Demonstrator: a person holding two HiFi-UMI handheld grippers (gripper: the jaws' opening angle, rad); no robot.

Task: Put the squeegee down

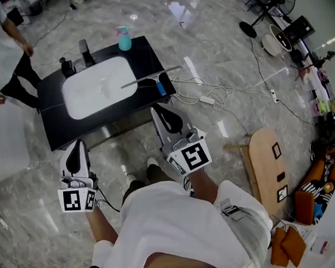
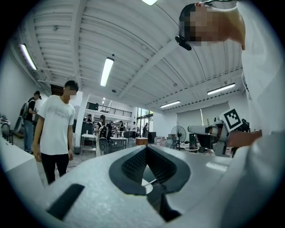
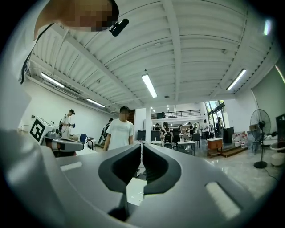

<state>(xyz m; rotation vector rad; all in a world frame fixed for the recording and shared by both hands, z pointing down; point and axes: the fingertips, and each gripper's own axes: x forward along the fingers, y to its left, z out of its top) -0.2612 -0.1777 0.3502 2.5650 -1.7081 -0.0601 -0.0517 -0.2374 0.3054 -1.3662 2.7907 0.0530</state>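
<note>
My right gripper (image 1: 156, 109) is closed on nothing: its black ribbed pads meet at the tips, leaving only an almond-shaped gap behind them. My left gripper (image 1: 75, 144) is the same, with a matte grey shell, dark pads touching at the tips, and nothing between them. Each carries a white cube printed with a black square marker (image 1: 194, 155) (a blocky pattern, not letters).

The squeegee (image 1: 151, 78), a long thin silvery blade bar with a short blue handle, lies flat ahead of my right gripper, well clear of its tips. It rests on the glossy black rectangular countertop (image 1: 51, 128). Its blade end reaches over the rim of the smooth white oval basin (image 1: 97, 87), which sits ahead of my left gripper.

Beyond the squeegee, at the counter's far edge, stands a translucent teal plastic spray bottle (image 1: 125, 38), and left of it a black faucet (image 1: 84, 52). To the right of my right gripper, white cables (image 1: 190, 92) snake over the polished grey marbled floor (image 1: 204, 18).
</note>
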